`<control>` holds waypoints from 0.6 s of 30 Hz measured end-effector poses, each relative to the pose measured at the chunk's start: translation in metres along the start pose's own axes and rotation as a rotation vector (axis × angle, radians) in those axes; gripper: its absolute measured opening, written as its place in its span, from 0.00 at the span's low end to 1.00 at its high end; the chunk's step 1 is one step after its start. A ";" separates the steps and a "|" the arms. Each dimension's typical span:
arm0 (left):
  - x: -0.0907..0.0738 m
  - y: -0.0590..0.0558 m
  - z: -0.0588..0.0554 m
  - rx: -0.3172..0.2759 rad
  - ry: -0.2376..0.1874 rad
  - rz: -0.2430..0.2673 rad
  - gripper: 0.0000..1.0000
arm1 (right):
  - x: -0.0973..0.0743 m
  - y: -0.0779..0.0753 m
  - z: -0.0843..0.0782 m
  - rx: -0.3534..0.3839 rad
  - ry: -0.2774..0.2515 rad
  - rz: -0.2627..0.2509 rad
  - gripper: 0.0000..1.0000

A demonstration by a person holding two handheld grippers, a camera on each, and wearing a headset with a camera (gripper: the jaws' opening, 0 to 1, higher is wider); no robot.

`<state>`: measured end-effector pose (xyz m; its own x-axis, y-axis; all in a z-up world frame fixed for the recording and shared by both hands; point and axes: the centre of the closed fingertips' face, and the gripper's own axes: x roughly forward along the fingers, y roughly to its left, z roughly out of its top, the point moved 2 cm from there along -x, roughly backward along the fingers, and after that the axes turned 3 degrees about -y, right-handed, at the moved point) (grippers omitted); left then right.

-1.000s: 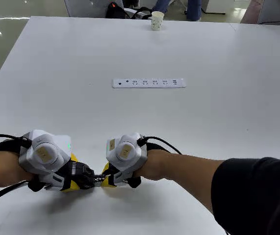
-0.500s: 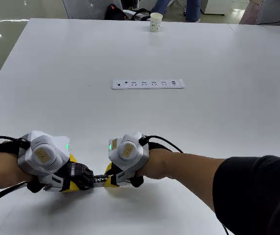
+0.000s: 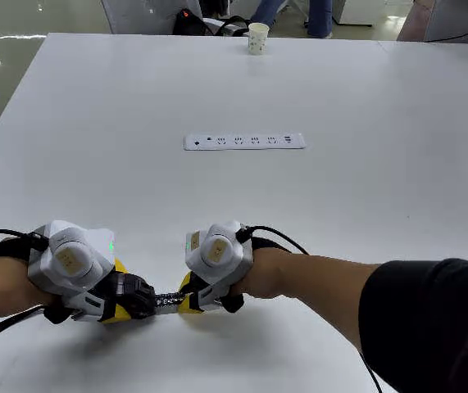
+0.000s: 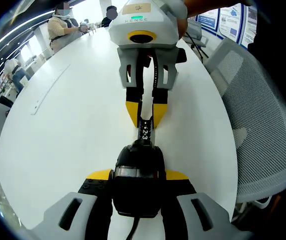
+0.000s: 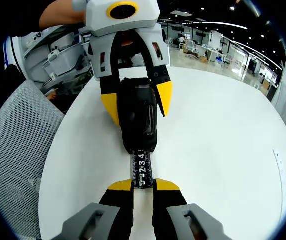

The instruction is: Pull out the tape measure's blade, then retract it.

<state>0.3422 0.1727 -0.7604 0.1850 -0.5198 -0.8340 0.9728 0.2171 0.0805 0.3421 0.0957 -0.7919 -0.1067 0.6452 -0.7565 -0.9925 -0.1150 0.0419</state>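
Note:
A black tape measure [image 3: 133, 295] lies low over the white table [image 3: 242, 205] near its front edge, and my left gripper [image 3: 123, 297] is shut on its case. In the left gripper view the case [image 4: 138, 177] sits between my yellow-tipped fingers [image 4: 100, 174]. A short length of blade [image 3: 166, 300] with printed numbers runs out to my right gripper [image 3: 183, 301], which is shut on the blade's end. The right gripper view has the blade [image 5: 142, 170] pinched at my right gripper [image 5: 143, 186], with the case [image 5: 138, 120] beyond it.
A white power strip [image 3: 244, 142] lies mid-table and a paper cup [image 3: 257, 38] stands at the far edge. A grey mesh chair [image 4: 258, 125] is beside the table's near edge. People are beyond the far end.
The two grippers have drawn a little apart, the right one shifting right, so a bit more blade shows between them. The left gripper holds the case still.

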 end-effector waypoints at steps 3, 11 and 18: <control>0.000 0.000 0.000 -0.001 0.000 0.000 0.32 | -0.001 0.000 -0.001 -0.001 0.003 -0.001 0.10; 0.000 0.000 0.000 -0.002 0.000 0.001 0.32 | -0.003 0.000 -0.003 0.000 0.003 -0.005 0.10; 0.000 0.000 0.000 -0.004 0.000 0.001 0.32 | -0.006 -0.001 -0.007 0.000 0.008 -0.006 0.10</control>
<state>0.3420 0.1720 -0.7606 0.1864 -0.5195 -0.8339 0.9720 0.2209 0.0796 0.3441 0.0870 -0.7922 -0.1005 0.6398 -0.7619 -0.9931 -0.1115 0.0373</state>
